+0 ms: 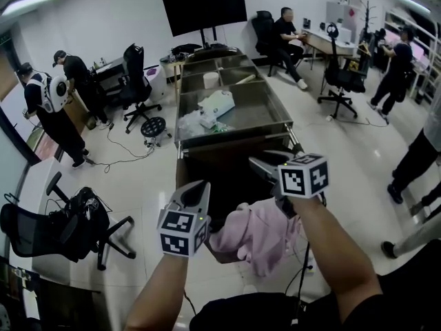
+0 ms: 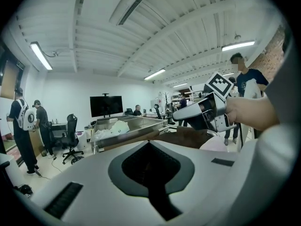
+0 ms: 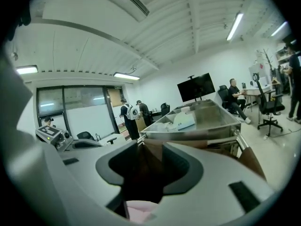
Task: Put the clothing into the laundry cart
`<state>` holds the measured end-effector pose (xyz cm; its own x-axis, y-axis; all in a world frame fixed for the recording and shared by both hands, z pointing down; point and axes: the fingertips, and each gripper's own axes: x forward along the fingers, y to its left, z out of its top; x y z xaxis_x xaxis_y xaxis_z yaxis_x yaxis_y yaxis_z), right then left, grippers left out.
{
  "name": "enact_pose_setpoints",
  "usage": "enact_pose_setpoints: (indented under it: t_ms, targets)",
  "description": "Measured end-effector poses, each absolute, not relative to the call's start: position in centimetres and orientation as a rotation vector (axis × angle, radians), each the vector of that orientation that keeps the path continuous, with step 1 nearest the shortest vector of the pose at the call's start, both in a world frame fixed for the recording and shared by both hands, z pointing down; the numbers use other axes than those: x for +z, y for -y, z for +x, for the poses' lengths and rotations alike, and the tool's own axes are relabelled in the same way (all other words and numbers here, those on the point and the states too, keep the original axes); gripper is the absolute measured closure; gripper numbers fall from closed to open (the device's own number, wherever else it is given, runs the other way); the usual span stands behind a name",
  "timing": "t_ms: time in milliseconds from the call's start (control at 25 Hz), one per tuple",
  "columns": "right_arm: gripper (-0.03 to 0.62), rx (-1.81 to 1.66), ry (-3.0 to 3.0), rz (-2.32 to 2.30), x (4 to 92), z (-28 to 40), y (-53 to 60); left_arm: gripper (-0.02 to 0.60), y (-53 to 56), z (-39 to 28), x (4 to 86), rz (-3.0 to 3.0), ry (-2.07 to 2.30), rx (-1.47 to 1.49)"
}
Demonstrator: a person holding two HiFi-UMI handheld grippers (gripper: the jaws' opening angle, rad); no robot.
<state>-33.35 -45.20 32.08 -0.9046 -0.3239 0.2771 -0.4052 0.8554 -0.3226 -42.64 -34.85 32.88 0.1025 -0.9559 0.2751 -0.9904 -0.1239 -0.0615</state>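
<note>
Keep the right tongs [image 1: 265,167] clamped on the pink clothing [image 1: 260,234] (caught deep in the gap, near the root) and lift it clear of the near rim of the cart [image 1: 213,154], just ahead of both tongs, before letting go. Leave the left tongs [image 1: 198,189] clenched on nothing, or use them to gather the trailing folds. Watch for cloth snagging on that rim. Hangs bunched under the right tongs, just beside the left; runs longest crosswise, from right tongs toward left, with no clear front end.
</note>
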Motion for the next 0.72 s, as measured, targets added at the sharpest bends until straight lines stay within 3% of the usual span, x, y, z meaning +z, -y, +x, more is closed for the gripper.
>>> enact_pose_setpoints:
  t_ms: [720]
  targets:
    - [0.413, 0.575, 2.874, 0.874, 30.5, -26.1, 33.1, 0.583, 25.0, -40.8, 32.6, 2.375, 1.885, 0.289]
